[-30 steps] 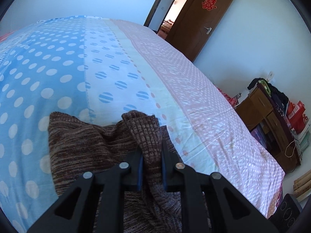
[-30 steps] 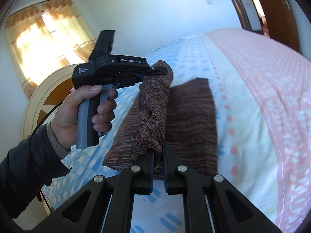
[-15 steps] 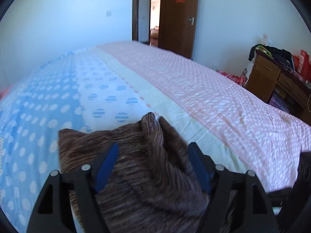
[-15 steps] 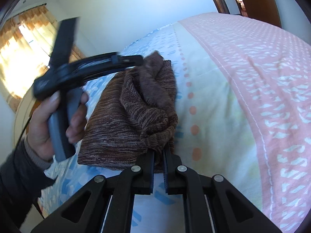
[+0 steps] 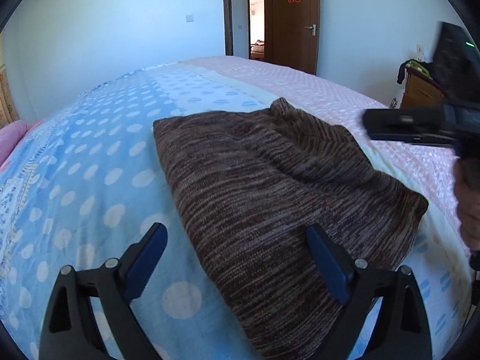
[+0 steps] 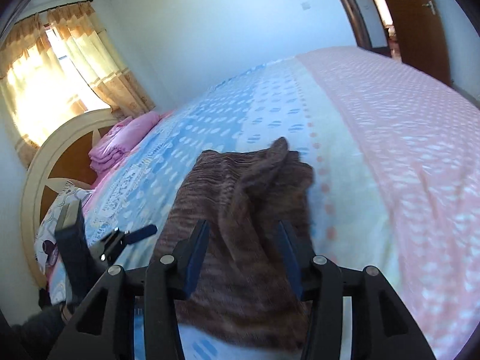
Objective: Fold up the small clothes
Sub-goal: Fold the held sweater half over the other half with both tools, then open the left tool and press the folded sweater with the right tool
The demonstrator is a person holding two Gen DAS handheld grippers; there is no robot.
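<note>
A brown striped knit garment [image 5: 270,192] lies folded on the bed, with a raised corner at its far end; it also shows in the right wrist view [image 6: 240,219]. My left gripper [image 5: 237,258] is open and empty, its jaws wide apart just above the garment's near left edge. My right gripper [image 6: 243,252] is open over the near end of the garment, holding nothing. The right gripper's body shows at the right of the left wrist view [image 5: 420,126], and the left gripper shows low at the left of the right wrist view [image 6: 120,240].
The bed sheet [image 5: 90,162] is blue with white dots, then pale and pink [image 6: 405,150] to the right. Folded pink bedding [image 6: 120,147] lies by the round headboard [image 6: 39,174]. A wooden cabinet [image 5: 420,90] and a brown door [image 5: 294,21] stand beyond the bed.
Both grippers have opened and let go of the garment, which now lies flat and folded. Both have pulled back from it; the left one swung away to the left.
</note>
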